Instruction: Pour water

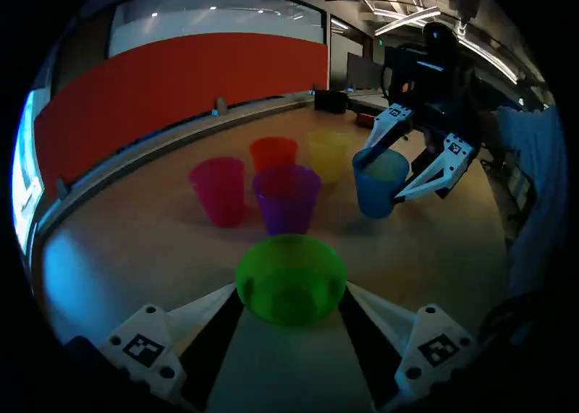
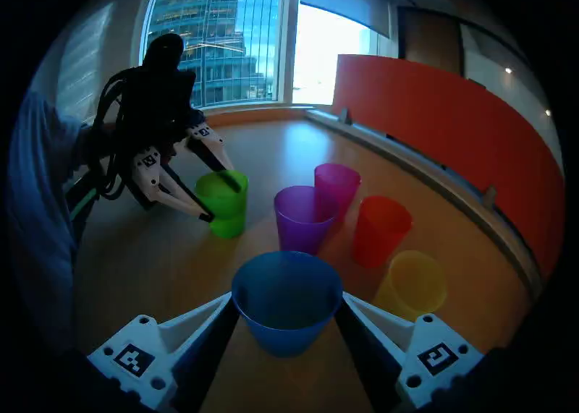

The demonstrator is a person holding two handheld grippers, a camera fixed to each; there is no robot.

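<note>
The green cup (image 1: 291,279) sits upright between the fingers of the left gripper (image 1: 291,291), which is clamped on it, one finger against each side of its wall. The blue cup (image 2: 286,301) is upright too, pinched the same way by the right gripper (image 2: 286,299). In the left gripper view this blue cup hangs off to the right with a shadow under it. Whether it rests on the table (image 1: 145,239) or just above it cannot be told, nor whether either cup holds water. Between the two held cups stand four more on the wooden top. The purple cup (image 1: 286,198) is nearest both, the pink cup (image 1: 218,190) is just beside it, and the orange cup (image 1: 273,152) and yellow cup (image 1: 327,154) stand farther along. All four are upright and close together. A long red wall (image 1: 181,80) runs along the table's far edge, and the right gripper view takes in tall windows (image 2: 217,37) and a pale sleeve (image 2: 36,196) at its left edge.
</note>
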